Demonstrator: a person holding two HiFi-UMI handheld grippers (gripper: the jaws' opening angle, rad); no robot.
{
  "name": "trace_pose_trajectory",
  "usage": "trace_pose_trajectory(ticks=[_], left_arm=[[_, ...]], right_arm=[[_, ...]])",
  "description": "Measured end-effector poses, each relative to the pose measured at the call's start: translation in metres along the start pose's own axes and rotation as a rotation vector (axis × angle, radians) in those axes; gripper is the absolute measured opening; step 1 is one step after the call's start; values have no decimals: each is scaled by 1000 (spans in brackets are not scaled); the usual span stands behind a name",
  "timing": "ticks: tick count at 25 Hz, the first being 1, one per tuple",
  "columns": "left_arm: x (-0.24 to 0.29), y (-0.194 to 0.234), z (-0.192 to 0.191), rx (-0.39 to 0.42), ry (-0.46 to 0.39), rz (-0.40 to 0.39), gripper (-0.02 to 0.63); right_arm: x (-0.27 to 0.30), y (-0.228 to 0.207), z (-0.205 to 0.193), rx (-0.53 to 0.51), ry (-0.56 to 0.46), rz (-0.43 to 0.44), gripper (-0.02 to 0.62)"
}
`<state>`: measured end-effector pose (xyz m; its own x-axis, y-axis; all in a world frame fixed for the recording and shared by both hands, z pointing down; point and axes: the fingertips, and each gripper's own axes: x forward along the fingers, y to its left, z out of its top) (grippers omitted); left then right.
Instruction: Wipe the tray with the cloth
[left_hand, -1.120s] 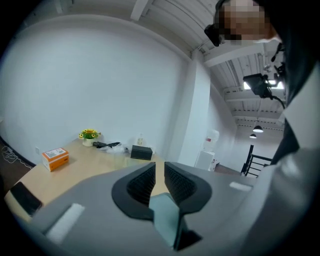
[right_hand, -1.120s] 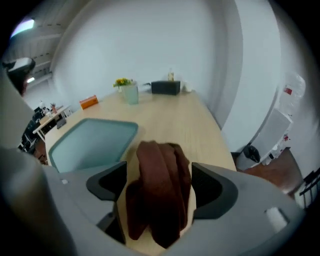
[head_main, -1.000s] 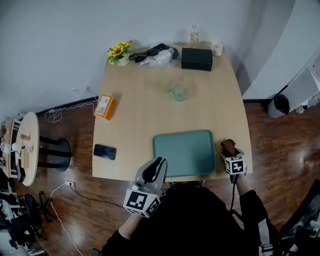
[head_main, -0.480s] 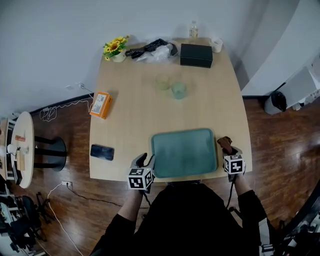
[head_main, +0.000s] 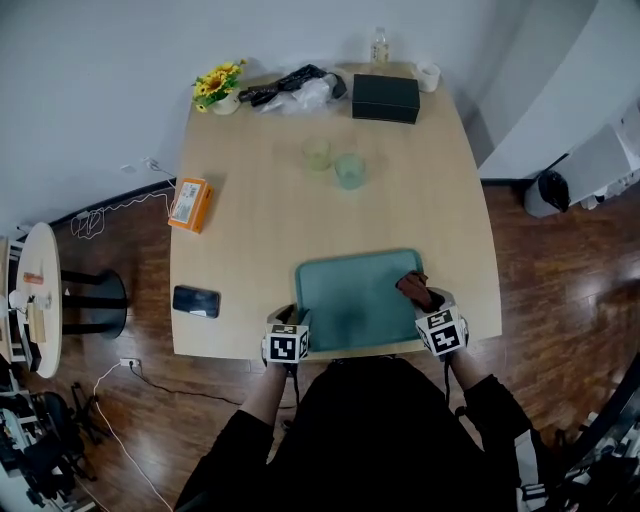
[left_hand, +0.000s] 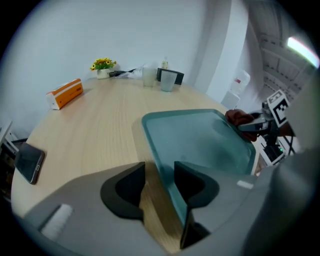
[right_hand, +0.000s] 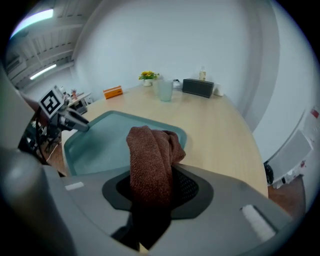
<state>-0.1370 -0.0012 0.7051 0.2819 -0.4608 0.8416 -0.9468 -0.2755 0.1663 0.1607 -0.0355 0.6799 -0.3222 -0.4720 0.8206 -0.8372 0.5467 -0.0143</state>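
The bench is made of pale wood. A green tray lies flat near its front edge. Left of the tray, by the front corner, lies a dark phone. Farther back along the left edge lies an orange box. Two see-through cups stand close together in the middle. Along the back edge are a pot of yellow flowers, a heap of black cords, a black box, a bottle and a small white cup.
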Motion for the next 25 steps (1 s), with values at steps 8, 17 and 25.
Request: trace_pose_trajectory(ticks=[8,17,25], left_arm=[[1,-4,-2,-50,-22,-8,67],[5,-8,0,-17,-28,-18,67],[4,-5,-4,-27,-24,-30,66]], right_arm=[[-34,69,-65,-135,104,143,133],[26,26,2,-204,40,110,135],[70,-5,66,-222,65,85,132]])
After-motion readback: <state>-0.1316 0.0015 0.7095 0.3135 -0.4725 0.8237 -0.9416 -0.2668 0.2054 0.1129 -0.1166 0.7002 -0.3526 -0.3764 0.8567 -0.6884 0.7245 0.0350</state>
